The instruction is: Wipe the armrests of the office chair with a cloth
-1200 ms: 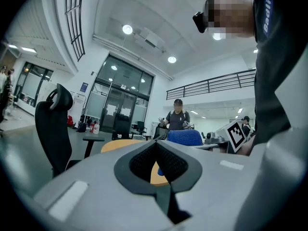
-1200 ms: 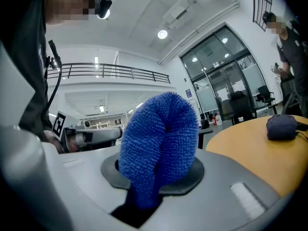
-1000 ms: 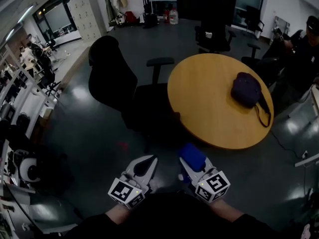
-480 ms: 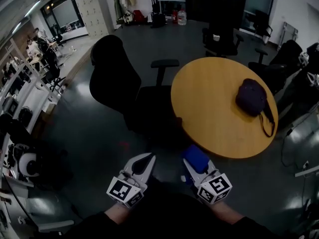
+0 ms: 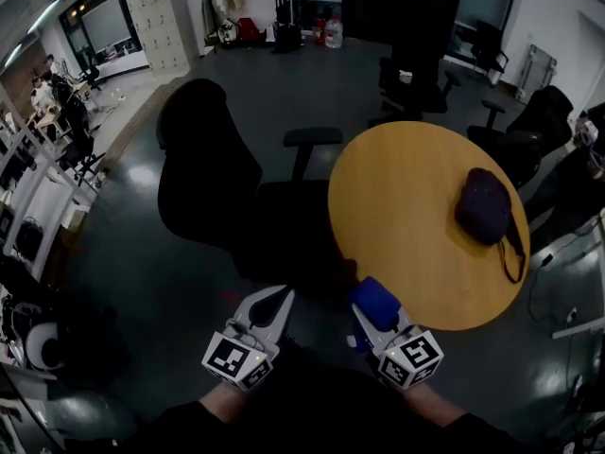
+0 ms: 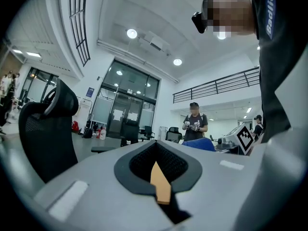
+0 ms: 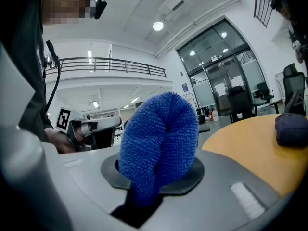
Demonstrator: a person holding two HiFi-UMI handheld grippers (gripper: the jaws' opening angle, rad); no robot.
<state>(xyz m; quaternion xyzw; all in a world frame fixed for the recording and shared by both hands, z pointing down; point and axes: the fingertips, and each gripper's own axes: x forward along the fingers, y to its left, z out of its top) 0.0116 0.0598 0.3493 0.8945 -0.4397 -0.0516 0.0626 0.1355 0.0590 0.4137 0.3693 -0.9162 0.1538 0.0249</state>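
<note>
**Edges / clearance.** Office chair (image 5: 213, 173) is seen L of ctr in head view, with backrest to the L and seat toward the round table (image 5: 406, 253). Seat's R side is at the table's L edge; whether they touch can't be told, as the area is dark. Open grey floor is noted L of the chair and between the chair and both grippers. More chairs (image 5: 411, 74) are parked beyond the table. A dark bag (image 5: 484, 206) lies on the table's R half, well apart from the chair.

**Task item, orientation.** One armrest (image 5: 313, 137) is seen on its post at the chair's far side, just beside the table's far-L edge. The pad's long axis runs L-R in head view. Near-side armrest can't be made out against the dark seat.

**Grippers.** Both are held low at the frame's bottom, short of the chair and not touching it.
- L gripper (image 5: 274, 303): jaws are together, nothing between them.
- R gripper (image 5: 369, 322): jaws are clamped on a blue cloth (image 5: 376, 301). The cloth is folded, with its rounded fold sticking out past the tips and its long axis along the jaws.

**View differences.**
- L gripper view: backrest (image 6: 45, 138) and armrest pad (image 6: 108, 149) are shown side-on, plus a standing person (image 6: 194, 126) far off, not seen from the head.
- R gripper view: the cloth's nubby pile (image 7: 159, 138) is shown, with table edge (image 7: 250, 143) and bag (image 7: 291, 129) to the R. The chair isn't clearly picked out there.
</note>
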